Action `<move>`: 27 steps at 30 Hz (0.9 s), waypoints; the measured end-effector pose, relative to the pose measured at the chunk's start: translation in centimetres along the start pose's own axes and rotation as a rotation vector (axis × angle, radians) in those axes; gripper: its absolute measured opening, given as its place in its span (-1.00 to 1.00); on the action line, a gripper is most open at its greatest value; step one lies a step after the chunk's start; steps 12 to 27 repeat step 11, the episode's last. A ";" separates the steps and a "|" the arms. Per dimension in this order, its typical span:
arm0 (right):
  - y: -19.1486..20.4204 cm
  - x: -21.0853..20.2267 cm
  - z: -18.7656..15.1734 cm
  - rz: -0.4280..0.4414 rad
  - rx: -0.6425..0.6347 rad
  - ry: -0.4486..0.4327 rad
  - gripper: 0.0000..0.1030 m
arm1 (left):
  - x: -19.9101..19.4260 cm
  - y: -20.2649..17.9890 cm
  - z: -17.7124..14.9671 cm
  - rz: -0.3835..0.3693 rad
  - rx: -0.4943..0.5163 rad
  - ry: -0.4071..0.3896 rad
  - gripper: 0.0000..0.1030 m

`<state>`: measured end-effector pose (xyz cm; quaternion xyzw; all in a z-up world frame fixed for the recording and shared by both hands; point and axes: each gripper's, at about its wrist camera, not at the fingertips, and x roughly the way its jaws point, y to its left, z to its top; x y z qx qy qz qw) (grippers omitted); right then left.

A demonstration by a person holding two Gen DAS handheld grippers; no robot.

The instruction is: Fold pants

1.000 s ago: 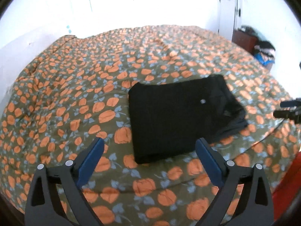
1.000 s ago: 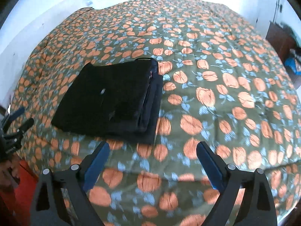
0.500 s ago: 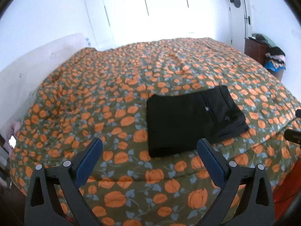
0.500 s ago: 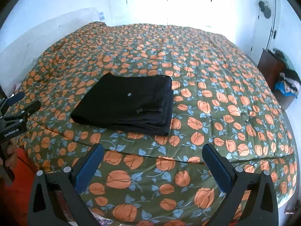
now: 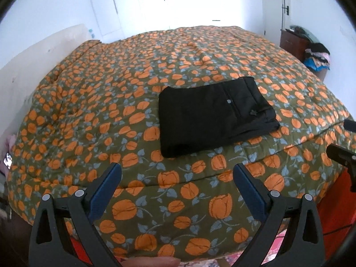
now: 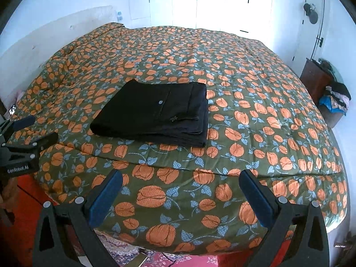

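Note:
Black pants (image 5: pixel 213 113) lie folded into a flat rectangle on the bed, near its front edge; they also show in the right wrist view (image 6: pixel 155 113). My left gripper (image 5: pixel 176 173) is open and empty, held off the bed's front edge, below the pants. My right gripper (image 6: pixel 181 181) is open and empty, also back from the edge, below and right of the pants. The left gripper shows at the left edge of the right wrist view (image 6: pixel 24 133).
The bed has an olive quilt with orange flowers (image 5: pixel 111 89). A dark wooden cabinet with piled clothes (image 6: pixel 329 89) stands at the right wall. White closet doors (image 6: pixel 200 0) are behind the bed. Red floor (image 6: pixel 29 198) lies beside the bed.
Both grippers have pulled back and up from the bed, so the pants look smaller and farther. The pants have not moved. Both grippers stay open.

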<state>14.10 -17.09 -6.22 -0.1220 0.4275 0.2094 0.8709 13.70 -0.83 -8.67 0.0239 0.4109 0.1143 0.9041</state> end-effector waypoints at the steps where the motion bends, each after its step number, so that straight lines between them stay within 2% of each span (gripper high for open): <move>1: 0.0 0.0 0.0 -0.001 0.000 0.001 1.00 | 0.0 0.0 0.0 -0.002 0.001 0.000 0.95; 8: -0.4 -0.1 0.3 -0.012 0.007 -0.010 1.00 | 0.4 0.1 -0.1 -0.026 -0.017 0.015 0.95; 27: -0.4 -0.2 0.4 -0.014 0.006 -0.014 1.00 | 0.1 -0.1 -0.2 -0.018 -0.011 0.001 0.95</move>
